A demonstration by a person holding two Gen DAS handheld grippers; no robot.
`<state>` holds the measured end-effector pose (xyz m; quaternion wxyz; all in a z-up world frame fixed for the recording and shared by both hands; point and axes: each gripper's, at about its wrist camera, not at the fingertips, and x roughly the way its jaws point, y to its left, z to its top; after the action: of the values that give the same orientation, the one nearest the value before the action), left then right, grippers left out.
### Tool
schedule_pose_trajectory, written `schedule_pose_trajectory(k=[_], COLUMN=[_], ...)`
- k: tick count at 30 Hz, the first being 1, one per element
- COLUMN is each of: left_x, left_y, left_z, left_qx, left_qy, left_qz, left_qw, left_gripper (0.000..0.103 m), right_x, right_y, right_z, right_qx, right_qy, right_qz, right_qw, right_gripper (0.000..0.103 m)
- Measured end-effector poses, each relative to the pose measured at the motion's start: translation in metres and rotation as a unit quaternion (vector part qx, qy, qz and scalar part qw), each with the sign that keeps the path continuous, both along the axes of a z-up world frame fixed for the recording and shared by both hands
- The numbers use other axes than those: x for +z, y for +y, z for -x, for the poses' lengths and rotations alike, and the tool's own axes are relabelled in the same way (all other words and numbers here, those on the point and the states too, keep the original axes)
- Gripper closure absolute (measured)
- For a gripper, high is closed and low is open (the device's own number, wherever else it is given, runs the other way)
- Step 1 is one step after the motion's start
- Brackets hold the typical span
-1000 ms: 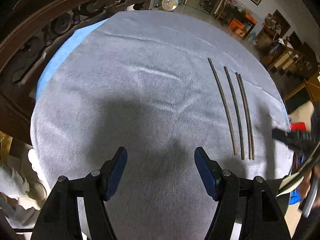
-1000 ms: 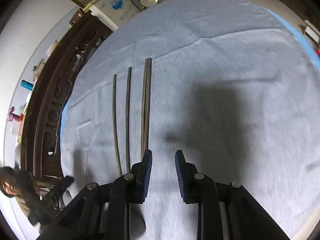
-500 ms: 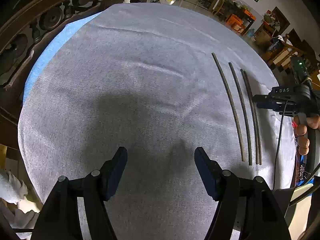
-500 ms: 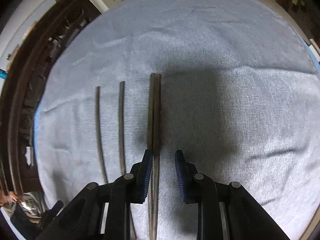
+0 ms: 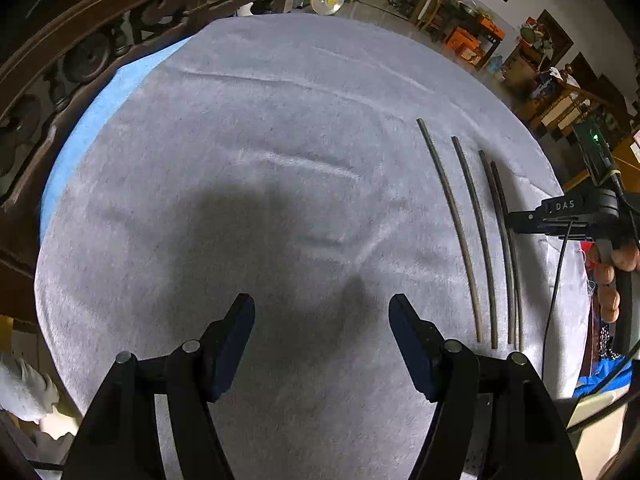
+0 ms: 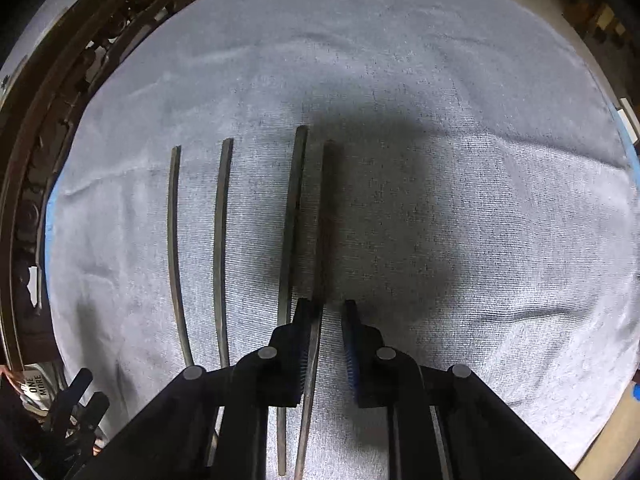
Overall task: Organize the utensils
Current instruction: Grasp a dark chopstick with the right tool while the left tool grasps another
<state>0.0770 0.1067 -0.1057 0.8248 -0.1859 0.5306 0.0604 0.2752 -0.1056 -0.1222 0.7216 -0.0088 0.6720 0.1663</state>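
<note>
Several dark chopsticks lie side by side on a grey cloth (image 5: 280,160). In the left wrist view they lie at the right: two single sticks (image 5: 452,216) (image 5: 478,232) and a close pair (image 5: 505,248). In the right wrist view the rightmost chopstick (image 6: 326,220) runs down between my right gripper's fingers, next to its neighbour (image 6: 292,216). My right gripper (image 6: 326,308) is partly open, low over that stick, not closed on it. It shows in the left wrist view (image 5: 560,216) at the right edge. My left gripper (image 5: 322,308) is open and empty above bare cloth.
The cloth (image 6: 440,80) covers a round table. A carved dark wooden chair back (image 5: 80,40) curves along the far left edge. Furniture and clutter (image 5: 540,60) fill the room beyond. Two more chopsticks (image 6: 174,240) (image 6: 221,240) lie left of my right gripper.
My right gripper has moved in over the rightmost pair of chopsticks and lowered; one stick now sits between its fingers, nudged apart from its neighbour. My left gripper has stayed open and nearly still.
</note>
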Motion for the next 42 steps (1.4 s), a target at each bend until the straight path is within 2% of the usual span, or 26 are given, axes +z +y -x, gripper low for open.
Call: schedule_pose_trajectory(k=[4, 7, 13, 16, 18, 21, 23, 25, 27, 28, 31, 34, 37, 42], left_x=[0.006, 0.005, -0.002, -0.002, -0.007, -0.016, -0.020, -0.020, -0.019, -0.018, -0.019, -0.017, -0.019, -0.018], left_y=[-0.006, -0.016, -0.046, -0.064, -0.077, -0.087, -0.090, -0.092, -0.089, -0.085, -0.078, -0.071, -0.079, -0.087], left_z=[-0.026, -0.062, -0.124, -0.151, -0.170, -0.184, -0.190, -0.195, -0.195, -0.196, -0.199, -0.195, -0.183, -0.180], left_qx=[-0.016, -0.038, -0.068, -0.078, -0.097, -0.095, -0.092, -0.079, -0.067, -0.067, -0.093, -0.134, -0.190, -0.199], left_qy=[0.004, 0.028, 0.078, 0.098, 0.122, 0.154, 0.163, 0.173, 0.179, 0.184, 0.200, 0.213, 0.233, 0.234], left_qz=[0.004, 0.013, 0.028, 0.010, 0.000, -0.027, -0.033, -0.054, -0.065, -0.068, -0.053, -0.068, -0.090, -0.110], left_qw=[0.9998, 0.9988, 0.9942, 0.9921, 0.9878, 0.9832, 0.9817, 0.9803, 0.9793, 0.9782, 0.9739, 0.9654, 0.9495, 0.9452], left_gripper=[0.033, 0.033, 0.033, 0.033, 0.033, 0.034, 0.043, 0.058, 0.089, 0.095, 0.098, 0.098, 0.097, 0.097], right_x=[0.000, 0.000, -0.001, -0.002, -0.002, -0.003, -0.001, -0.002, -0.001, 0.002, 0.002, -0.003, -0.006, -0.008], right_y=[0.017, 0.028, 0.006, -0.002, -0.005, -0.007, 0.000, -0.001, -0.004, -0.008, -0.005, 0.006, 0.012, 0.026], right_z=[0.000, 0.008, 0.009, 0.008, 0.007, 0.004, -0.001, -0.008, -0.014, -0.020, -0.024, -0.019, -0.020, -0.030], right_qx=[0.029, 0.062, 0.065, 0.063, 0.070, 0.082, 0.086, 0.089, 0.092, 0.095, 0.104, 0.119, 0.131, 0.135], right_qy=[-0.014, -0.022, -0.005, 0.004, 0.005, 0.011, 0.017, 0.026, 0.030, 0.032, 0.034, 0.045, 0.061, 0.077], right_qz=[0.036, 0.068, 0.069, 0.053, 0.055, 0.063, 0.062, 0.058, 0.058, 0.062, 0.073, 0.087, 0.095, 0.120], right_qw=[0.999, 0.996, 0.995, 0.997, 0.996, 0.995, 0.994, 0.994, 0.994, 0.993, 0.991, 0.988, 0.985, 0.981], right_gripper=[0.085, 0.093, 0.094, 0.094, 0.094, 0.094, 0.094, 0.094, 0.094, 0.094, 0.094, 0.094, 0.094, 0.094])
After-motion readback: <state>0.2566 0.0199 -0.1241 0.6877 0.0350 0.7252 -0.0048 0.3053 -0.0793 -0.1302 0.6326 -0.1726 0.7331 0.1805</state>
